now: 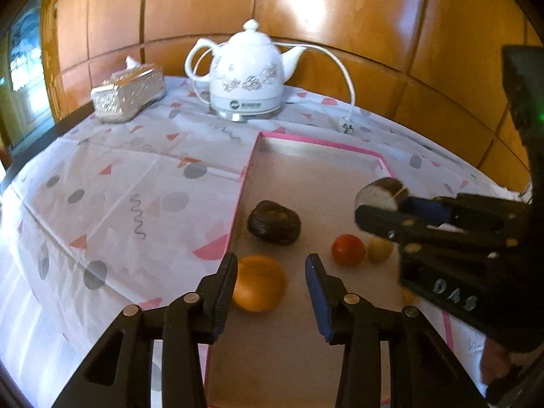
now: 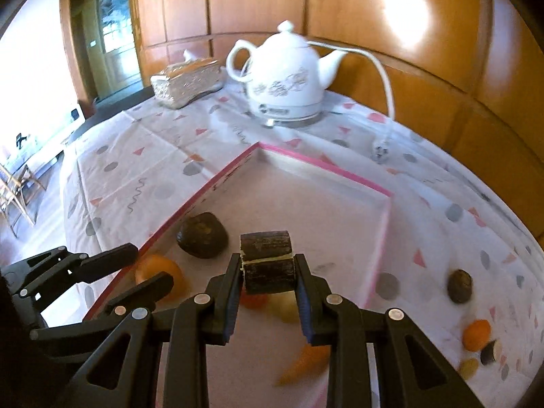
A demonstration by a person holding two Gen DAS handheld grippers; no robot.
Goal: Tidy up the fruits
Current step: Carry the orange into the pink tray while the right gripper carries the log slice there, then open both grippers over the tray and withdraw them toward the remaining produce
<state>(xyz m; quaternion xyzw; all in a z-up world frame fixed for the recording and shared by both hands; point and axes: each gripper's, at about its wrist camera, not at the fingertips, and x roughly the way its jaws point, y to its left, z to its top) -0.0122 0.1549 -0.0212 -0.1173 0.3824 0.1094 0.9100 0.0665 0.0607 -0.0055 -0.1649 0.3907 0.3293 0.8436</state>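
A white kettle [image 1: 250, 71] with a grey flower pattern stands on its base at 12 o'clock on the desk [image 1: 112, 183], which wears a cloth printed with pink triangles and grey dots. Its white cord [image 1: 343, 68] loops toward 1 o'clock. A shiny tissue box [image 1: 127, 93] lies near it at 10 o'clock. Wood panelling [image 1: 340, 10] rises behind.

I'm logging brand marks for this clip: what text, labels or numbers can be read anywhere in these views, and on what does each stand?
"DAS": pale letters on the black body of the right hand-held gripper, seen in the left wrist view.
Logo and print on the base band of the white kettle: too blurred to read in either view.
Grey squiggles on the tablecloth: pattern, not writing.
Nothing readable on the tissue box or the tray.
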